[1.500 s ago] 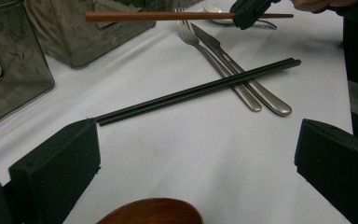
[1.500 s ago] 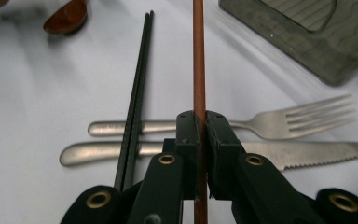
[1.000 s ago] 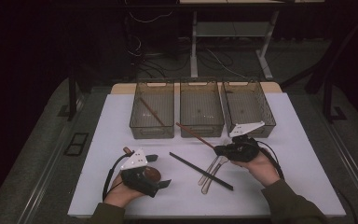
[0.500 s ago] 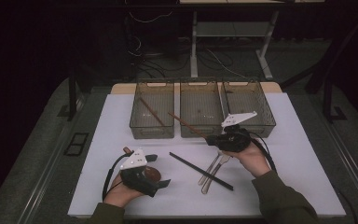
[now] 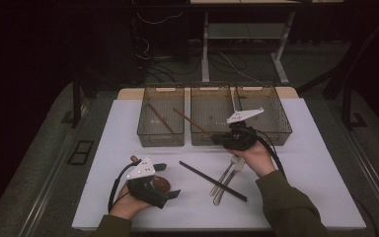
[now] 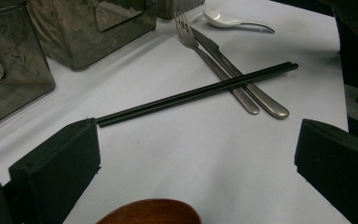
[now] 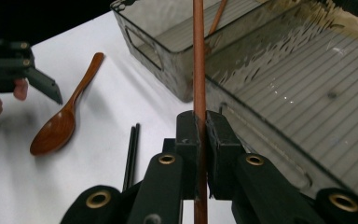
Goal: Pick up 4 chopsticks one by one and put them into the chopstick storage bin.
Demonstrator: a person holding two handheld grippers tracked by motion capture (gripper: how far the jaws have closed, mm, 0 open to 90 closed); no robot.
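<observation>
Reddish-brown wood chopstick sits clamped between the fingers of the right gripper, held above the front edge of the middle bin. In the high view its long axis runs diagonally: free end points up-left over the middle bin, toward the left bin, while the gripped end is down-right at the gripper. In the right gripper view it rises straight up from the shut fingers, w/ a short stub below them.

A 2nd brown chopstick lies slanted inside the left bin. The right bin is behind the right gripper.

Left gripper rests low on the white surface, fingers spread wide, nothing between them. A wooden spoon lies just beside it, bowl near its fingers.

On the surface btw the 2 grippers: pair of black chopsticks lying diagonal, crossing over a fork and knife that lie side by side. A metal spoon lies beyond them, near the bins.
</observation>
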